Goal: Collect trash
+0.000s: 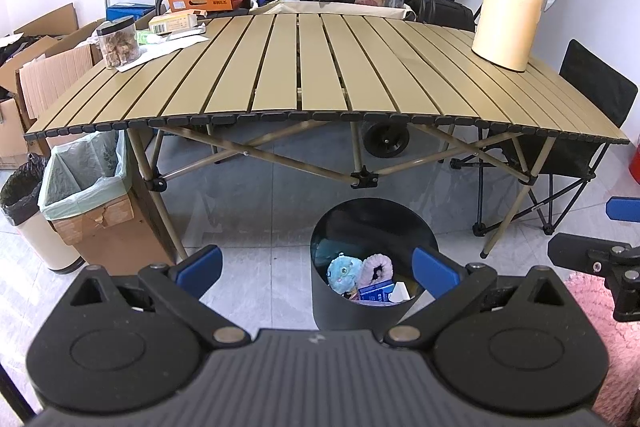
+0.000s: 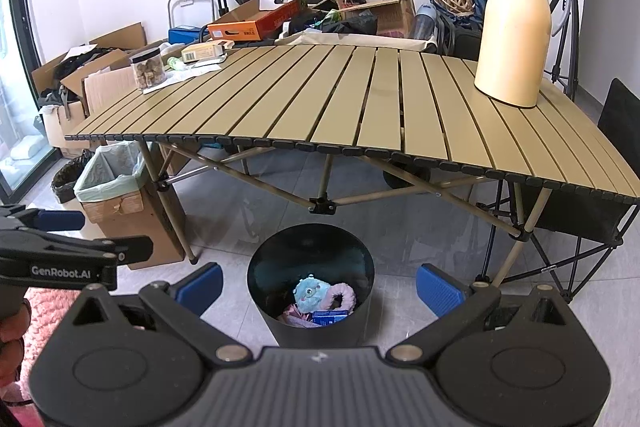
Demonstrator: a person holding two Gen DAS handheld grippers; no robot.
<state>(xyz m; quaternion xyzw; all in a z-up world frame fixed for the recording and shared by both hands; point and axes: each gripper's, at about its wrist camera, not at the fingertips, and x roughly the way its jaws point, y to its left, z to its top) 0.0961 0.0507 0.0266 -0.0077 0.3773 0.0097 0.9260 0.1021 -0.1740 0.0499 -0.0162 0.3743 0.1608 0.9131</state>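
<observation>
Both my left gripper (image 1: pixel 316 265) and right gripper (image 2: pixel 319 285) hover with jaws spread wide, holding nothing, above the black trash bin (image 1: pixel 340 311) on the floor before the bench (image 1: pixel 320 67); the trash lies inside.

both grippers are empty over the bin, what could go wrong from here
1. The black bin already holds a blue plush toy and a pink slipper; both may be belongings, not trash.
2. On the table, loose papers lie under the jar, so pulling them could tip it.
3. The left gripper and right gripper, both open, hover close together and could collide.
</observation>
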